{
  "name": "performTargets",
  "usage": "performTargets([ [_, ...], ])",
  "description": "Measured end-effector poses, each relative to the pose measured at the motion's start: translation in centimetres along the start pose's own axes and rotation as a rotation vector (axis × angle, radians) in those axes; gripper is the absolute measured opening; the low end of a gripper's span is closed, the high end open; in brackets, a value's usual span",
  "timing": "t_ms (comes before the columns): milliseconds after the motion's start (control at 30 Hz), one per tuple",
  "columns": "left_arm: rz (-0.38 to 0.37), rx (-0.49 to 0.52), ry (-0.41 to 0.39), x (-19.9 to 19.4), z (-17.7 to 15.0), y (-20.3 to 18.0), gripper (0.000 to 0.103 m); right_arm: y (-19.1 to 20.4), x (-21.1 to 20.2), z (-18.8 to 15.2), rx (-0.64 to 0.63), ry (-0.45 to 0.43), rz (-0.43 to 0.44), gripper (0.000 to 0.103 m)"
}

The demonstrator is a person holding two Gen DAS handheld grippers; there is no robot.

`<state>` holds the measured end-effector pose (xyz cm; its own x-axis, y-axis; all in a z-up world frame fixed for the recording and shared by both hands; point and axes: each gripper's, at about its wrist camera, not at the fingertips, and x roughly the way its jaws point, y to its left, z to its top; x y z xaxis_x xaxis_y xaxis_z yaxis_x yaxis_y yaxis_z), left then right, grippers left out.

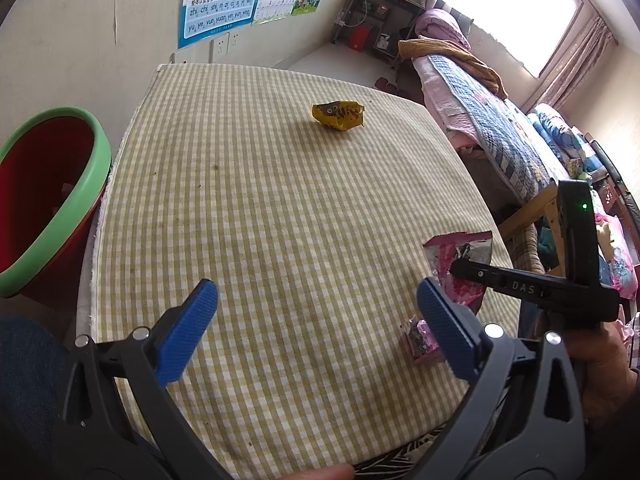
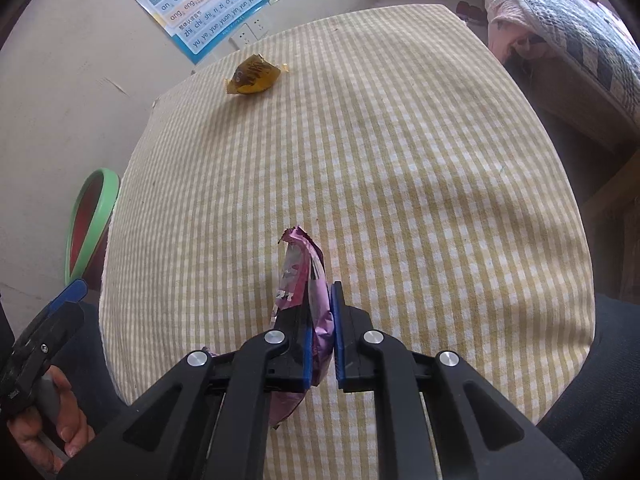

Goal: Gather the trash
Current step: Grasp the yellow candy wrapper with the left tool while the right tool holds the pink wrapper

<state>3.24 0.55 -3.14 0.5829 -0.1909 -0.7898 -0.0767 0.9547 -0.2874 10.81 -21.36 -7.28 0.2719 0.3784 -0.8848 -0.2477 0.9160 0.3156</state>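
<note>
My right gripper (image 2: 320, 306) is shut on a crumpled pink-purple wrapper (image 2: 298, 268), which stands on edge between the blue pads on the yellow checked tablecloth (image 2: 400, 160). In the left wrist view the same wrapper (image 1: 456, 246) lies near the table's right edge with the right gripper's black finger (image 1: 520, 286) on it. My left gripper (image 1: 316, 292) hangs open over the near part of the tablecloth (image 1: 280, 220) with nothing between its fingers. A crumpled yellow wrapper (image 1: 338, 114) (image 2: 252, 74) lies at the far side of the table. Another small pink scrap (image 1: 420, 340) shows behind the left gripper's right finger.
A red bin with a green rim (image 1: 96, 152) (image 2: 94, 216) stands beside the table's left edge. A bed with quilts (image 1: 500, 128) and a wooden frame (image 1: 532, 208) are close on the right. The wall with posters (image 1: 220, 0) lies beyond the far edge.
</note>
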Motion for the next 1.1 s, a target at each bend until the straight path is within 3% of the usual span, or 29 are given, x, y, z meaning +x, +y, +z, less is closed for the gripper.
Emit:
performTargets([
  [267, 0.010, 0.024, -0.012, 0.2, 1.4, -0.5, 0.097, -0.1, -1.3, 3.2, -0.027, -0.088, -0.033, 0.008],
  [533, 0.022, 0.043, -0.039, 1.2, 5.2, -1.3, 0.097, 0.0, -2.0, 7.0, -0.037, -0.179, -0.038, 0.008],
  [733, 0.026, 0.034, -0.017, 3.9, 8.1, -1.7, 0.097, 0.1, -1.4, 9.7, -0.038, -0.217, -0.017, 0.008],
  [1100, 0.061, 0.038, 0.049, 10.0, 12.0, -2.2, 0.097, -3.7, 0.2, 12.6, 0.025, -0.226, 0.018, 0.008],
])
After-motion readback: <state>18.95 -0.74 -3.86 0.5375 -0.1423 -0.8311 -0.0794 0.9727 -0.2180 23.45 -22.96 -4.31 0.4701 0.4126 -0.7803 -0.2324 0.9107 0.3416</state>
